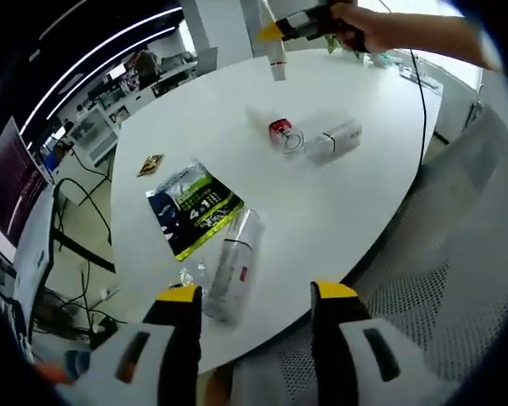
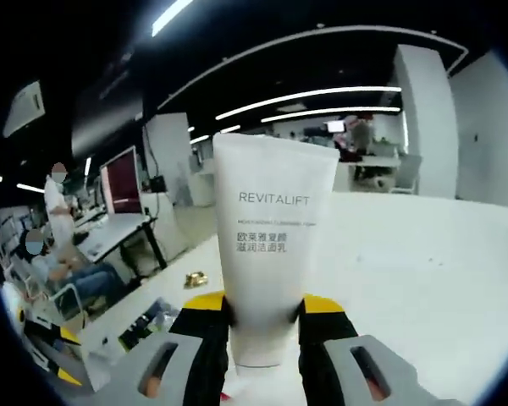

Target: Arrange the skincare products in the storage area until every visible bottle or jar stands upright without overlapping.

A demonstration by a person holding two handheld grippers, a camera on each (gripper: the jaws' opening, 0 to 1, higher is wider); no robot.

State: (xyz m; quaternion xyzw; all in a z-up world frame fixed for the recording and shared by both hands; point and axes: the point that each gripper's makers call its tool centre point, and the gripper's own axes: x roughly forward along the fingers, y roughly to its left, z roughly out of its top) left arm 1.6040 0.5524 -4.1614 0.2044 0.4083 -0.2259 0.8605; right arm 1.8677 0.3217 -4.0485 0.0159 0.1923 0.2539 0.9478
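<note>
Over on the white worktop [image 1: 356, 194] several skincare bits are lying flat: a clear tube [image 1: 234, 266] near the front edge, a shiny green and black sachet [image 1: 192, 208] touching its upper end, and further back a clear bottle [image 1: 332, 141] on its side beside a small red-capped thing [image 1: 281, 131]. Can't tell what's inside any of them. A little dark and gold packet [image 1: 151, 164] sits off by itself.

Left tool [image 1: 258, 298] hangs released above the front edge, nothing between its jaws. Right tool [image 2: 262, 315] is clenched on a white tube [image 2: 271, 245] marked REVITALIFT with Chinese text under it, held up off the worktop, flat crimped end pointing away from the tool.
</note>
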